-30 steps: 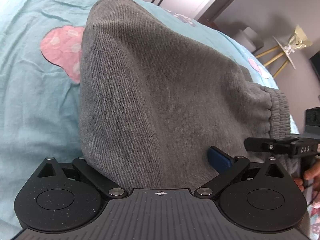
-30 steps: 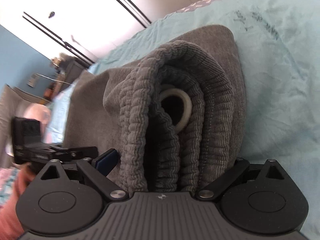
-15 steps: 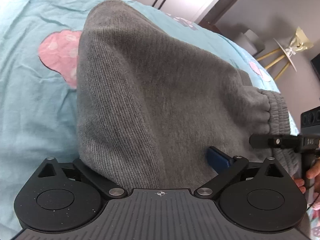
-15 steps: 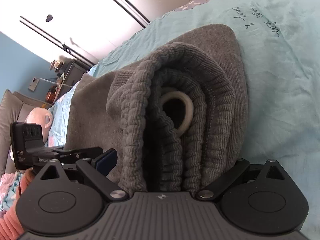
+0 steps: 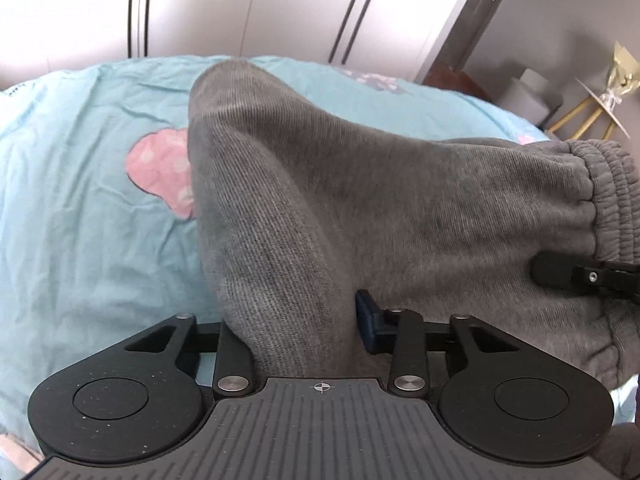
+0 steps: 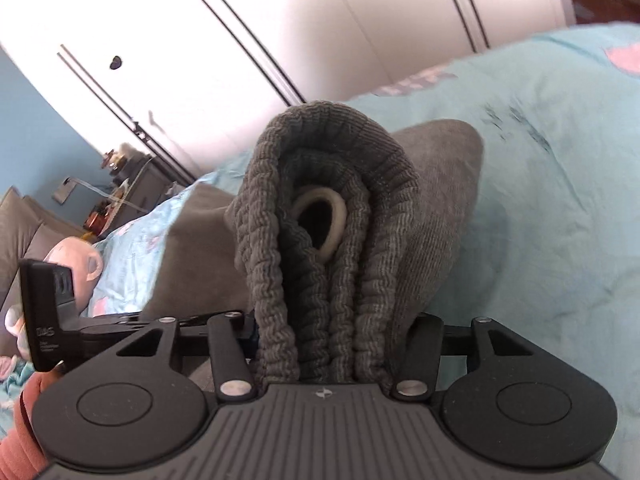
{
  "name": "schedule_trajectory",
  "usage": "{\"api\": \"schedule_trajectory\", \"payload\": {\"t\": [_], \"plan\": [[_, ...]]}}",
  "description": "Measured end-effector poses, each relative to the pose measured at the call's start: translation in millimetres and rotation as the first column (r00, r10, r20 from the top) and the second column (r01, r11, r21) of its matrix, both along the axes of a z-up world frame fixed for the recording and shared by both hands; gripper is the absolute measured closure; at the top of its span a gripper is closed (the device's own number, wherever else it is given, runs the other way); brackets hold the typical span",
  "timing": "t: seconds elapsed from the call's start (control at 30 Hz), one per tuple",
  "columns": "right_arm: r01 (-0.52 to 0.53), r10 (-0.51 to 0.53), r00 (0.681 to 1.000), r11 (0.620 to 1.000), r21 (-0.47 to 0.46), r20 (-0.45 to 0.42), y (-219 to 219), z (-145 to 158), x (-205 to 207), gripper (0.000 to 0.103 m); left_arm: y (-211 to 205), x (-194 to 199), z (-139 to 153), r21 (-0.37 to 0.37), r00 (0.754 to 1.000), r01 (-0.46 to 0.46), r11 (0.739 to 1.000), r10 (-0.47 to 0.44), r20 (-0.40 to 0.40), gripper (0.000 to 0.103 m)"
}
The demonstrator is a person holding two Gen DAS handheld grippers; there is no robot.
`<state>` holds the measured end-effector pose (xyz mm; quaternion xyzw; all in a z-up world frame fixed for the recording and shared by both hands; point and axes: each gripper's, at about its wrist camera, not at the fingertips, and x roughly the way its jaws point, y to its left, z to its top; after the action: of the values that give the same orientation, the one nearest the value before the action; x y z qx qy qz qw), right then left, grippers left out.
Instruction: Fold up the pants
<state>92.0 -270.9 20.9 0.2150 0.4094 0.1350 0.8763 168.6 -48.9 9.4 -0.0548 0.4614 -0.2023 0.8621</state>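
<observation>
The grey ribbed pants (image 5: 328, 200) hang folded over the light blue bed sheet (image 5: 80, 240). My left gripper (image 5: 304, 332) is shut on a fold of the pants' side edge, lifted off the bed. My right gripper (image 6: 332, 344) is shut on the bunched elastic waistband (image 6: 320, 216), several layers thick, with a pale drawstring loop (image 6: 336, 220) inside. The right gripper's finger (image 5: 560, 274) shows at the waistband in the left wrist view. The left gripper (image 6: 52, 312) shows at the left in the right wrist view.
The sheet has a pink patch (image 5: 160, 168) and dark lettering (image 6: 516, 124). White wardrobe doors (image 6: 280, 32) stand behind the bed. A grey sofa with a plush toy (image 6: 76, 260) is at the left, and a small stand with gold legs (image 5: 592, 112) at the right.
Both grippers have closed tighter on the pants and lifted them; the views tilted up, so the wardrobe now shows above the bed. The cloth hangs in steeper folds.
</observation>
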Motion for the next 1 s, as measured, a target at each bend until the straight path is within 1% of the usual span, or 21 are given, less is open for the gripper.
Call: {"api": "schedule_trajectory", "payload": {"t": [0.13, 0.27, 0.37, 0.5, 0.57, 0.67, 0.83, 0.93, 1.0], "plan": [[-0.017, 0.017, 0.999, 1.0, 0.016, 0.04, 5.9, 23.6, -3.1, 0.052, 8.1, -5.4, 13.7, -0.038, 1.0, -0.005, 0.999, 0.005, 0.007, 0.068], [-0.02, 0.019, 0.997, 1.0, 0.006, 0.07, 14.7, 39.9, 1.5, 0.052, 8.5, -6.8, 27.5, -0.044, 1.0, -0.004, 0.999, 0.005, 0.024, 0.069], [-0.022, 0.022, 0.995, 1.0, -0.002, 0.099, 17.7, 51.0, 5.5, 0.052, 11.5, 0.3, 38.1, -0.055, 0.999, -0.011, 0.998, 0.013, 0.05, 0.069], [-0.009, 0.011, 0.989, 1.0, -0.013, 0.151, 13.8, 59.8, 17.5, 0.052, 11.5, 17.4, 52.9, -0.048, 0.994, -0.025, 0.999, 0.029, 0.101, 0.069], [0.005, -0.003, 0.986, 1.0, -0.013, 0.166, 11.5, 60.2, 26.8, 0.052, 5.7, 27.6, 54.7, -0.036, 0.992, -0.041, 0.999, 0.045, 0.114, 0.069], [0.027, -0.021, 0.986, 0.999, -0.035, 0.166, 10.7, 55.4, 42.5, 0.052, -0.4, 42.0, 50.5, -0.016, 0.992, -0.051, 0.999, 0.052, 0.112, 0.069], [0.052, -0.041, 0.99, 0.996, -0.076, 0.137, 9.1, 35.0, 66.4, 0.052, -10.8, 66.0, 25.1, 0.016, 0.996, -0.057, 0.998, 0.056, 0.068, 0.069], [0.053, -0.037, 0.992, 0.989, -0.136, 0.117, 13.4, 20.9, 78.6, 0.052, -13.3, 72.3, 14.1, 0.055, 0.996, -0.052, 0.997, 0.048, 0.075, 0.068], [0.046, -0.027, 0.993, 0.984, -0.173, 0.114, 14.0, 14.6, 83.7, 0.052, -10.8, 73.8, 11.2, 0.045, 0.996, -0.048, 0.998, 0.045, 0.076, 0.067]]}}
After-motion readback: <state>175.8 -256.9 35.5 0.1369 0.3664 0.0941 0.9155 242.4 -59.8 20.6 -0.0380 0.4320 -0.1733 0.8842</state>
